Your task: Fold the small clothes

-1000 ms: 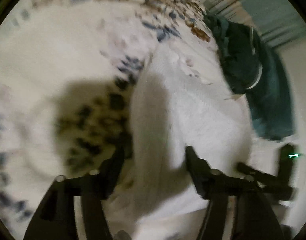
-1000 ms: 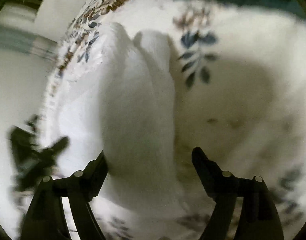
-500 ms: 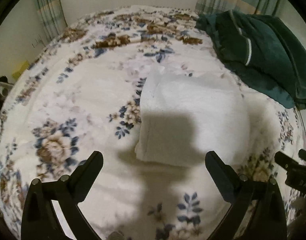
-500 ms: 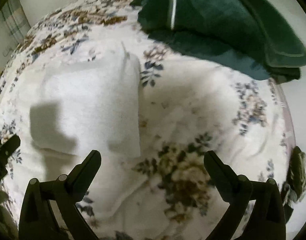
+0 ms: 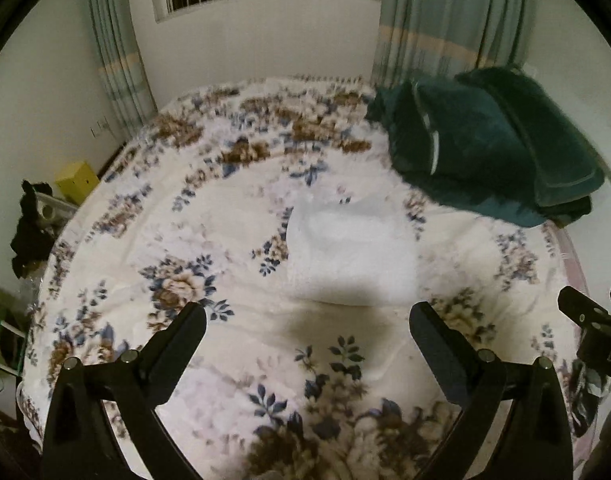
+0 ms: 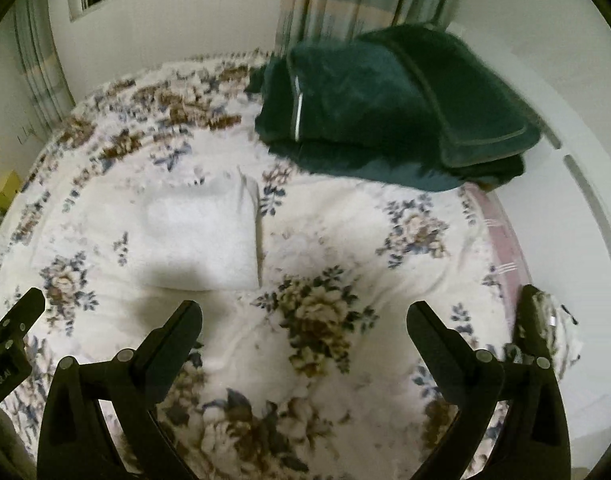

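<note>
Folded white cloth [image 5: 351, 258] flat on floral bed blanket [image 5: 193, 240], near dark green folded blanket [image 5: 485, 144]. Left hand-held gripper [image 5: 307, 330] and right hand-held gripper [image 6: 305, 328] above, wide apart, empty, jaws just opened.

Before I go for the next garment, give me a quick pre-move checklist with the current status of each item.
1. Left gripper empty, fingers apart: ok; its fingers have just been opening, nothing between them.
2. Right gripper empty, fingers apart: ok; same.
3. White folded cloth lying flat on the floral bedspread, clear of both grippers: ok.
4. Fold edges lined up: cannot tell, the picture is blurred and a shadow covers the near edge.
5. Dark green folded pile apart from the white cloth: ok.
6. Next small garment to fold located: cannot tell; only something patterned at the right bed edge.
</note>
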Demonstrator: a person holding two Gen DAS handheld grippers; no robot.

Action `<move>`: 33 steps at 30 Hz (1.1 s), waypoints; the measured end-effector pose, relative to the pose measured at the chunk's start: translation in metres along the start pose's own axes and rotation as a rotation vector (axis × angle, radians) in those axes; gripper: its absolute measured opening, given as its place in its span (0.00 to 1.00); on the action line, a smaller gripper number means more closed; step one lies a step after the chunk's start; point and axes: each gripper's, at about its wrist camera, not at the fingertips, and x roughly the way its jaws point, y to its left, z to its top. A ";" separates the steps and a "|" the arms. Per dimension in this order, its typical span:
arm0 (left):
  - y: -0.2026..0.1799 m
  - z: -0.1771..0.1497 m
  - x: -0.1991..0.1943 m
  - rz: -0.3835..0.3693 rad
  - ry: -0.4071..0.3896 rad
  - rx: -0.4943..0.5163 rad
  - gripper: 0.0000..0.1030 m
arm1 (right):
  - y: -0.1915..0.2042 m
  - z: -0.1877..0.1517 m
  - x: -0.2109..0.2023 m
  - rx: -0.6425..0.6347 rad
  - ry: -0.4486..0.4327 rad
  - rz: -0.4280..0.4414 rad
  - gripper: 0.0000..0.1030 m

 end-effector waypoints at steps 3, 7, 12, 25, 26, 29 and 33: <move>-0.005 -0.003 -0.050 -0.004 -0.033 0.001 1.00 | -0.012 -0.008 -0.061 0.001 -0.049 0.002 1.00; -0.010 -0.010 -0.113 -0.010 -0.078 -0.001 1.00 | -0.024 -0.022 -0.134 -0.005 -0.114 0.010 1.00; -0.012 -0.021 -0.180 -0.017 -0.132 -0.010 1.00 | -0.040 -0.045 -0.221 -0.007 -0.181 0.034 1.00; -0.009 -0.048 -0.286 -0.001 -0.250 -0.013 1.00 | -0.065 -0.101 -0.368 -0.021 -0.334 0.078 1.00; -0.009 -0.050 -0.291 0.001 -0.259 -0.013 1.00 | -0.067 -0.104 -0.375 -0.020 -0.339 0.086 1.00; -0.009 -0.054 -0.302 0.000 -0.274 -0.012 1.00 | -0.071 -0.108 -0.392 -0.023 -0.356 0.095 1.00; -0.009 -0.058 -0.312 -0.005 -0.286 -0.011 1.00 | -0.074 -0.113 -0.406 -0.024 -0.367 0.104 1.00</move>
